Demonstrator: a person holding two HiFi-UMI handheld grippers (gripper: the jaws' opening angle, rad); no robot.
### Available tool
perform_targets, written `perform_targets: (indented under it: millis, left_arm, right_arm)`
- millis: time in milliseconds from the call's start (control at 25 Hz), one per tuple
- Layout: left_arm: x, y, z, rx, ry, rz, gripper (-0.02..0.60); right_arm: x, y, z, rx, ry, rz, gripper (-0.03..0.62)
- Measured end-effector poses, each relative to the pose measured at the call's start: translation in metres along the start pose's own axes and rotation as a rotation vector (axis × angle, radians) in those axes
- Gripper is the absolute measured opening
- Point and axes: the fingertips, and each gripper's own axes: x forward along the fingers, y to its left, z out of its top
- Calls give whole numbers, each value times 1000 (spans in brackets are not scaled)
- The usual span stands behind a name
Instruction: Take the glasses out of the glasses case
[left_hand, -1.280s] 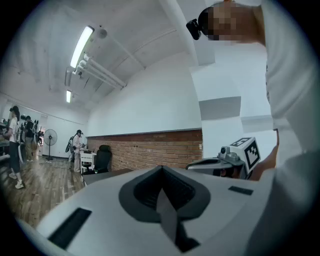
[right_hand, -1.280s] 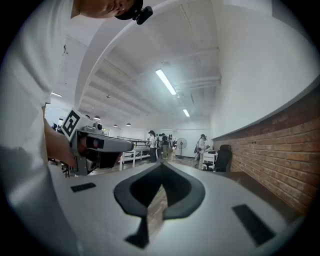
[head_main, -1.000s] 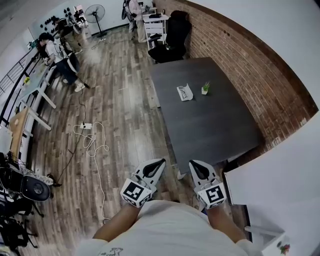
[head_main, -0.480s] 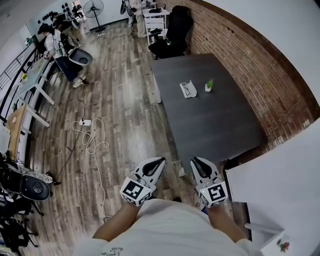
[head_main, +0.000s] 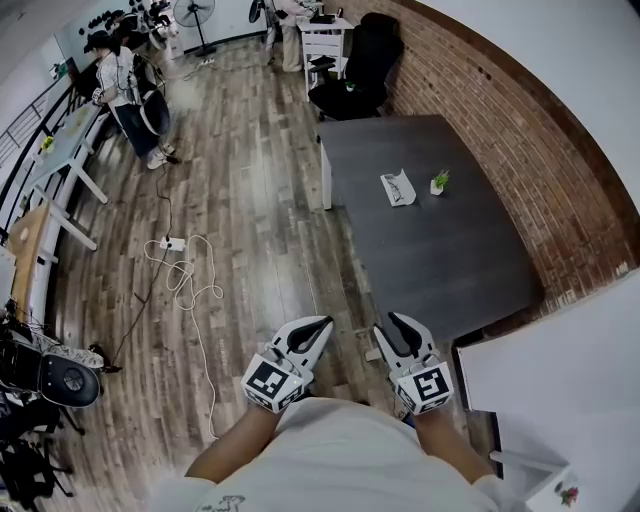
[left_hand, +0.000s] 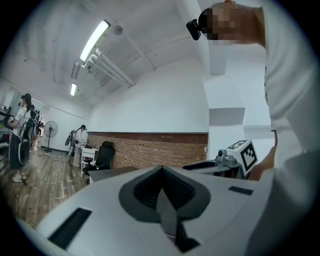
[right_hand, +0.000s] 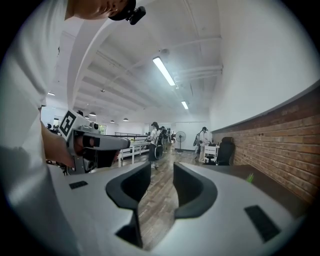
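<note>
Left claw (head_main: 318, 323): held level just in front of the person's body, beside the right claw. In the left gripper view its jaws are together, tip against tip, with nothing between them (left_hand: 162, 171).
Right claw (head_main: 394, 321): held level to the right of the left claw, its tips just short of the desk's near edge. In the right gripper view its jaws stand apart and are opening, with only floor visible through the gap (right_hand: 161, 175).
Floor (head_main: 250, 200): wood planks, under and ahead of both claws.
Cable (head_main: 190, 285): white, in loose loops on the floor, ahead and left of the left claw.
Desk (head_main: 440, 260): dark grey, rectangular, starting just ahead of the right claw and running away from it.
Glasses case (head_main: 397, 187): a small, pale, oblong item with dark markings on its upper face. It lies flat on the far half of the desk, well ahead of the right claw, touched by neither claw. It is too small to tell whether it is open or closed.
Potted plant (head_main: 438, 184): small and green in a white pot, upright just right of the glasses case.
Office chair (head_main: 365, 60): black, beyond the desk's far end.
Brick wall (head_main: 520, 130): red, along the desk's right side.
Person (head_main: 125, 85): standing far ahead and left of the left claw.
</note>
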Motion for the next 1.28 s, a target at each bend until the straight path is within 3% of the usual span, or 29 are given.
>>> perform_targets:
  millis: [320,680,1280]
  left_arm:
    - [-40,79,13,-2,5,2,11]
    - [-77,134,12,-20,-2,18,11]
    - [-70,189,10,-37,0,74,11]
  right_arm:
    - [93,47,13,3,-1,40,167]
    - [153,91,17,7,17,83,169]
    - [208,88,11,17,30,142,170]
